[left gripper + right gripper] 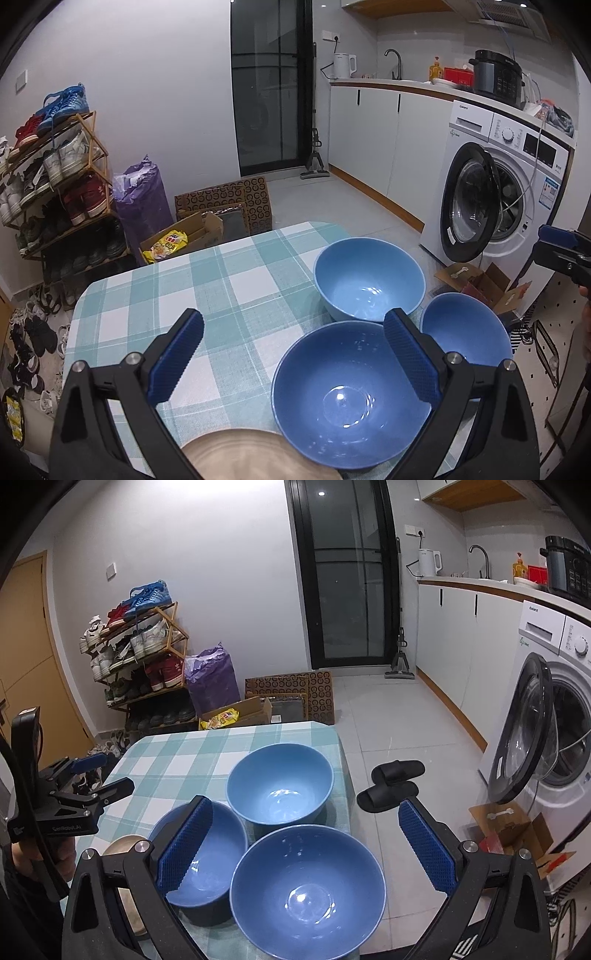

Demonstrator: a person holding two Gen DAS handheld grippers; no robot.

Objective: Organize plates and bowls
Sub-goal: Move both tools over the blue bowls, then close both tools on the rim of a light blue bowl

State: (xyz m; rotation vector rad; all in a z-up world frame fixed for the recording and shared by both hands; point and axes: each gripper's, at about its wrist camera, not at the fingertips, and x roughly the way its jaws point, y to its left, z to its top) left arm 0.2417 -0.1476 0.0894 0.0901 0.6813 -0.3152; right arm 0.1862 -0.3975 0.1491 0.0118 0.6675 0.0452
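While both grippers hover with nothing held, three bowls sit clustered on the teal-and-white checked tablecloth (221,273). The left gripper (293,356), jaws spread wide, has the darker blue glossy bowl (351,398) just ahead and below, and the round beige plate (255,456) under its near edge. The right gripper (304,843), equally wide, frames the second dark blue bowl (308,890); beyond it stands the pale blue deep bowl (280,782). The bowls crowd the table's right edge, over tiled floor. Judging by the glossy walls, a one-sided rim pinch could slip, or nudge a neighbouring bowl off the edge.
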